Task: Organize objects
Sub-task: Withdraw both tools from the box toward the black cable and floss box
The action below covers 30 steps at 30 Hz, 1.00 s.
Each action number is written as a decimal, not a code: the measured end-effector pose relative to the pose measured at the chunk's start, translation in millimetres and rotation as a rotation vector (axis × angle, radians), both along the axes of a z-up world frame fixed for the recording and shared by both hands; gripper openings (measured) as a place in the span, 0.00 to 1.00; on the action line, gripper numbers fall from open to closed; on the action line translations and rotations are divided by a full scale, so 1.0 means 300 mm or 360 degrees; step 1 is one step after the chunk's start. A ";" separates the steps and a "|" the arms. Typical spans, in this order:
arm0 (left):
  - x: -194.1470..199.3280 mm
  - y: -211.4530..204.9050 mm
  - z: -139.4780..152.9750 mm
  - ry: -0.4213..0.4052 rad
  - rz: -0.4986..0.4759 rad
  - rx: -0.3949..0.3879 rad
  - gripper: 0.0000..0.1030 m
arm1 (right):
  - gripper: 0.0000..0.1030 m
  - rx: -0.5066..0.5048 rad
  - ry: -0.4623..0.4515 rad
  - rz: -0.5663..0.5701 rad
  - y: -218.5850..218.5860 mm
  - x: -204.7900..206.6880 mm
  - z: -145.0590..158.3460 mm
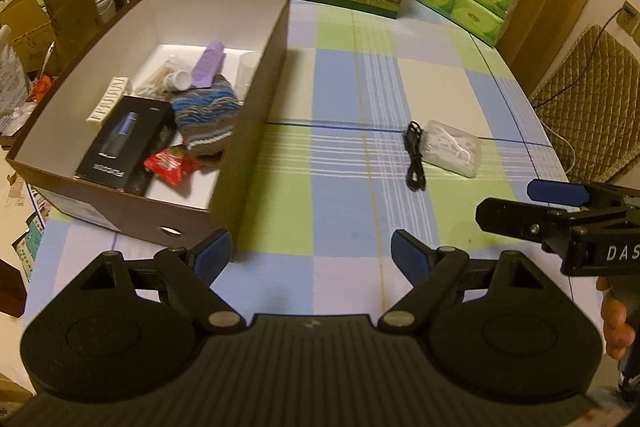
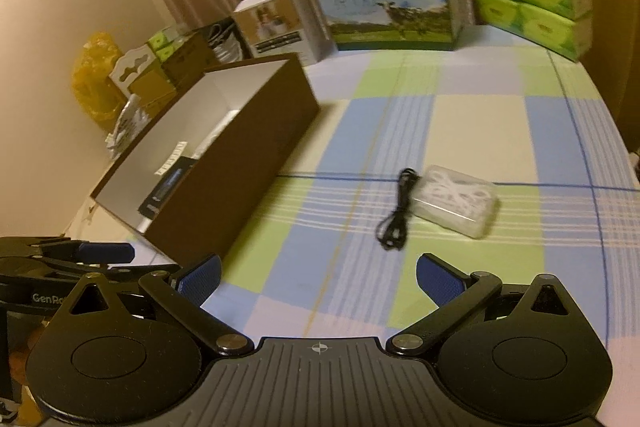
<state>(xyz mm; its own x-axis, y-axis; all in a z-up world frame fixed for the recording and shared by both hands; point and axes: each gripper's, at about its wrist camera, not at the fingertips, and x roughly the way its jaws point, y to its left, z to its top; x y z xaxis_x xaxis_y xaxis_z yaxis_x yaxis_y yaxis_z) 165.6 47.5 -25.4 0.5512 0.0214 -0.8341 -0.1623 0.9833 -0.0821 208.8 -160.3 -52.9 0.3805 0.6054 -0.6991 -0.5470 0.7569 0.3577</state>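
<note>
Items outstanding: black cable (image 2: pixel 394 217) and clear case (image 2: pixel 456 201), touching, right of our brown box (image 2: pixel 240 163). Both grippers (image 1: pixel 310 255) (image 2: pixel 318 277) wide, empty. Next, we judge: grasp the cable.

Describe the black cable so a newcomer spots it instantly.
Start at the brown box on the checked tablecloth. To its right, out on the cloth, two things lie side by side. The cable is the thin black coiled one on the left; its neighbour is a clear plastic case of white bits.
</note>
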 end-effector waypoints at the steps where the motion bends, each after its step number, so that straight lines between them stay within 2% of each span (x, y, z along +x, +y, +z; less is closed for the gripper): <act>1: 0.005 -0.011 -0.004 0.0005 -0.0007 -0.0001 0.82 | 0.98 -0.0005 0.0002 -0.0016 -0.013 0.003 -0.003; 15: 0.112 -0.160 -0.083 0.0091 -0.0153 -0.0038 0.82 | 0.98 -0.0098 0.0053 -0.0204 -0.175 0.058 -0.083; 22: 0.184 -0.201 -0.131 0.0101 -0.0211 -0.0066 0.81 | 0.98 -0.0135 0.0066 -0.0252 -0.210 0.099 -0.119; 30: 0.280 -0.240 -0.174 0.0092 -0.0285 -0.0041 0.81 | 0.98 -0.0173 0.0073 -0.0293 -0.232 0.162 -0.162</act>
